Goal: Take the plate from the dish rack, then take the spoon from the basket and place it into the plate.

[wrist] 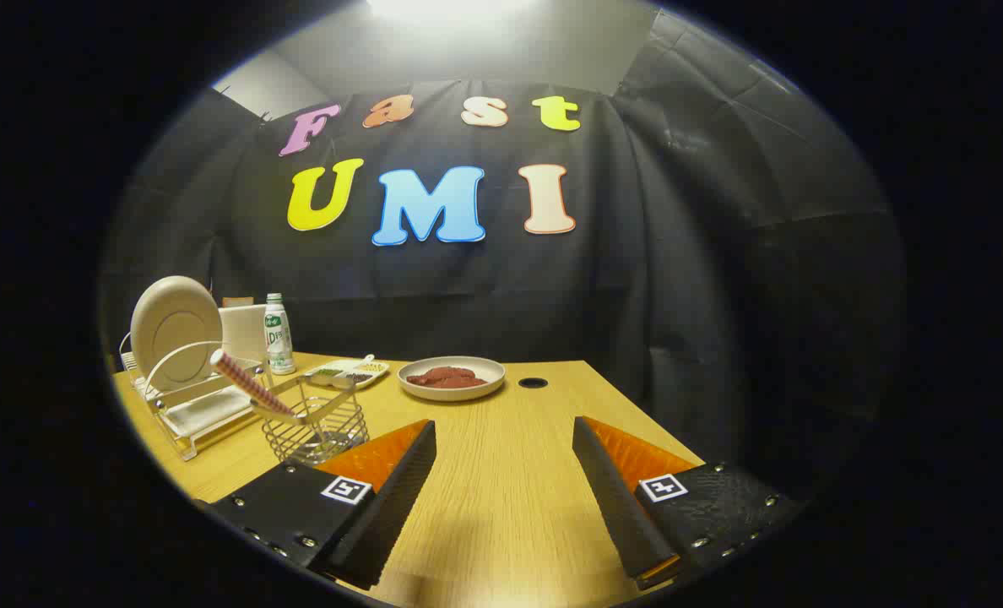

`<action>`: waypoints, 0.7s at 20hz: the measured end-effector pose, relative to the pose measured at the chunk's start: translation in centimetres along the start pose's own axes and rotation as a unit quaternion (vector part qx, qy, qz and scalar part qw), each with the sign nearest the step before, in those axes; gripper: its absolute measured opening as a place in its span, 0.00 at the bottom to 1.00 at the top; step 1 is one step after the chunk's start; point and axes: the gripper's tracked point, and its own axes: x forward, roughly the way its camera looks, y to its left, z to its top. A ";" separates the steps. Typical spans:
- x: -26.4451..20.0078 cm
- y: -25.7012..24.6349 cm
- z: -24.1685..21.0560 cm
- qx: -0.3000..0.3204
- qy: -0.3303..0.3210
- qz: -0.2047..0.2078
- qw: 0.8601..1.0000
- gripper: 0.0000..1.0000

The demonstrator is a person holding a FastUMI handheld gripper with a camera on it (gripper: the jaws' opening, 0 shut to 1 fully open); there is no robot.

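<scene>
A beige plate (176,331) stands on edge in the white wire dish rack (199,411), far off to the left of my fingers. Just right of the rack, a wire basket (314,427) holds a spoon (248,384) with a pink patterned handle that leans out toward the rack. My gripper (501,431) is open above the wooden table (501,498), its two black fingers spread wide with nothing between them. The basket sits just beyond my left finger (396,490).
A shallow bowl with dark red food (452,377) sits ahead of the fingers mid-table. A small compartment tray (348,371), a bottle (278,335) and a white box (242,332) stand behind the basket. A round cable hole (533,382) lies right of the bowl.
</scene>
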 end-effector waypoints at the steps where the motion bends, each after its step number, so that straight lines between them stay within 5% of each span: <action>1: 0.8 -0.2 0.6 0.000 -0.003 -0.004 1.000 1.00; 8: -3.0 -3.9 11.0 -0.036 -0.045 -0.082 0.995 0.99; 14: -9.1 -1.8 15.2 -0.049 -0.027 -0.103 0.993 0.99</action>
